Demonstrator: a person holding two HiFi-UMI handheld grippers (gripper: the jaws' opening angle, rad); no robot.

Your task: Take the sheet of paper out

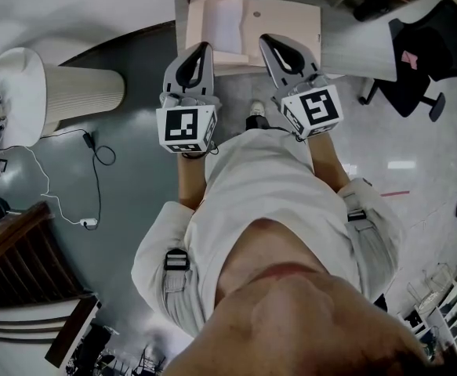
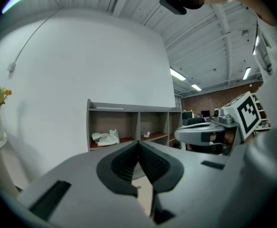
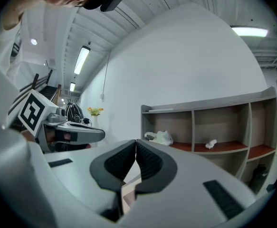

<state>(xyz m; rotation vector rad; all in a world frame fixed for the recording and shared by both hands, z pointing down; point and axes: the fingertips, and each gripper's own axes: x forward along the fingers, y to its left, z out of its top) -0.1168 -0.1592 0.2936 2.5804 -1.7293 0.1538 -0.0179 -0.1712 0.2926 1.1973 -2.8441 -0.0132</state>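
Pointing forward side by side, the left gripper [image 1: 204, 48] and the right gripper [image 1: 266, 40] each have their jaws pressed together with nothing between them. The white sheet of paper [image 1: 228, 23] lies in the left part of a beige folder [image 1: 287, 18], just ahead of both tips. Beyond stands an open shelf unit [image 2: 128, 109] against a white wall, with a crumpled white bag [image 2: 106, 137] in its left compartment.

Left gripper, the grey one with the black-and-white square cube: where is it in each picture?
Head view: grey left gripper, upper middle.
Left gripper view: left gripper, bottom centre, jaws together.
Right gripper view: left gripper, left side.
Shared landmark: grey right gripper, in all three.
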